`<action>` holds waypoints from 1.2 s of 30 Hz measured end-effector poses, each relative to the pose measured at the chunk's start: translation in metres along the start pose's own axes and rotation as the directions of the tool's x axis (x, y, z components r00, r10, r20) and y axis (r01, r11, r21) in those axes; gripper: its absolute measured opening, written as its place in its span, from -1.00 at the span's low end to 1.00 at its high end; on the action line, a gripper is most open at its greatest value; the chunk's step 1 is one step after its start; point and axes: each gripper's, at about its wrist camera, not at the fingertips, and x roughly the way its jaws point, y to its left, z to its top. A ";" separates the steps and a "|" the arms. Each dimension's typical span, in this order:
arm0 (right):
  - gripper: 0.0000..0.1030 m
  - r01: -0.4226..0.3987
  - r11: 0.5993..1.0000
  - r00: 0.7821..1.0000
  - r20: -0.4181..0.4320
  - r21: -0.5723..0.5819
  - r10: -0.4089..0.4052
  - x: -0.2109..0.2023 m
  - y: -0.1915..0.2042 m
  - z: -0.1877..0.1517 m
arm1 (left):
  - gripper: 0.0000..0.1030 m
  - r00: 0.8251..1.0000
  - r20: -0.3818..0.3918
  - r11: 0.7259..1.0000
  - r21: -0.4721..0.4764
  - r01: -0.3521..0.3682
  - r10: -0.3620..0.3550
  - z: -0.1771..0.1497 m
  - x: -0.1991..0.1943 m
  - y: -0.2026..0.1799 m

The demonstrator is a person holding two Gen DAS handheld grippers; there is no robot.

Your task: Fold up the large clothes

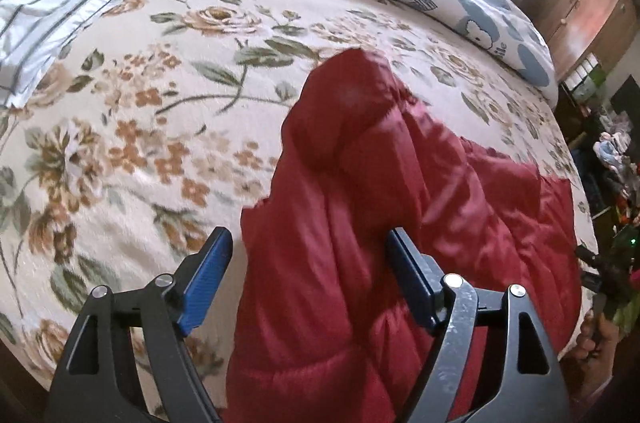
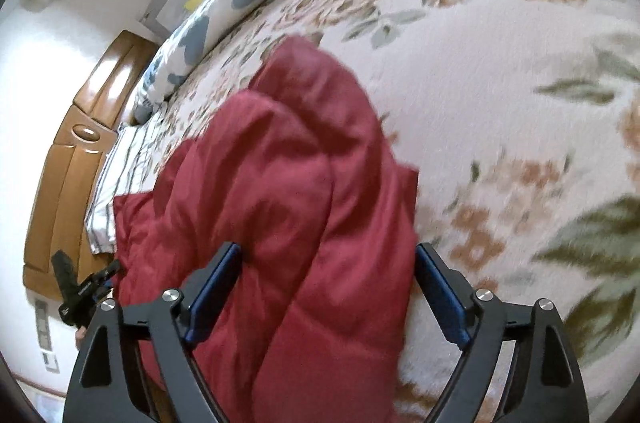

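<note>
While the red padded jacket (image 1: 360, 223) is lying bunched on the floral bed (image 1: 140, 143), you are straddling it with the left gripper (image 1: 308, 279) and right gripper (image 2: 328, 287), jaws spread. Seat each pair deeper over one hem layer before pinching.
</note>
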 end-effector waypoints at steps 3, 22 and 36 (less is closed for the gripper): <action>0.72 0.022 0.999 1.000 0.023 -0.035 -0.021 0.004 0.010 0.017 | 0.54 1.000 0.004 1.000 0.008 -0.008 0.008 0.011 0.006 -0.008; -0.59 0.205 0.967 0.954 0.252 -0.150 -0.164 -0.001 0.060 0.051 | -0.76 0.993 0.089 0.994 0.070 -0.078 0.072 0.056 0.012 -0.053; -0.58 0.305 0.948 0.941 0.183 -0.095 -0.285 0.055 0.031 0.052 | -0.74 0.986 -0.031 0.986 0.033 -0.163 0.164 0.056 0.089 -0.042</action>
